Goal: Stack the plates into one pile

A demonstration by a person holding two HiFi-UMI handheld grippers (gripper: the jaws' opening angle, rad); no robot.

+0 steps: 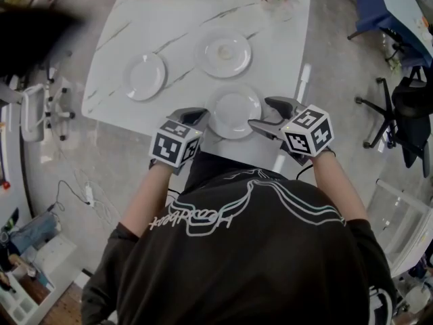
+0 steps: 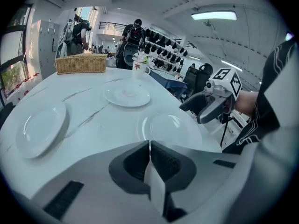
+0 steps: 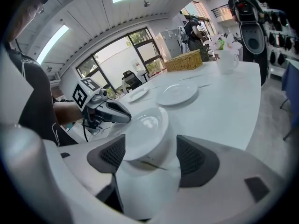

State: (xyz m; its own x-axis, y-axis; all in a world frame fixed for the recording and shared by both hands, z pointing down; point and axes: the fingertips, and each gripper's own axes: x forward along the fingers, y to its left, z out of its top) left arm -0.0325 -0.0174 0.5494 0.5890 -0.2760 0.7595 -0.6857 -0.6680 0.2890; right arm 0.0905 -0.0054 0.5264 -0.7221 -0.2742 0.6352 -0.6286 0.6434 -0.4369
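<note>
Three plates lie apart on the table (image 1: 277, 53) in the head view, none stacked yet: the near plate (image 1: 234, 112) sits close to the front edge, with the left plate (image 1: 144, 76) and far plate (image 1: 224, 53) beyond. The left gripper (image 1: 195, 118) and right gripper (image 1: 266, 115) flank the near plate.

Left gripper view: its jaws are pressed together on nothing, just beside that plate's rim.

Right gripper view: the jaws are spread with the near plate's rim in the gap, not pinched. I judge that all the stacking is left to do. Open tabletop lies between the plates, and a basket (image 3: 189, 59) stands at the far end.
</note>
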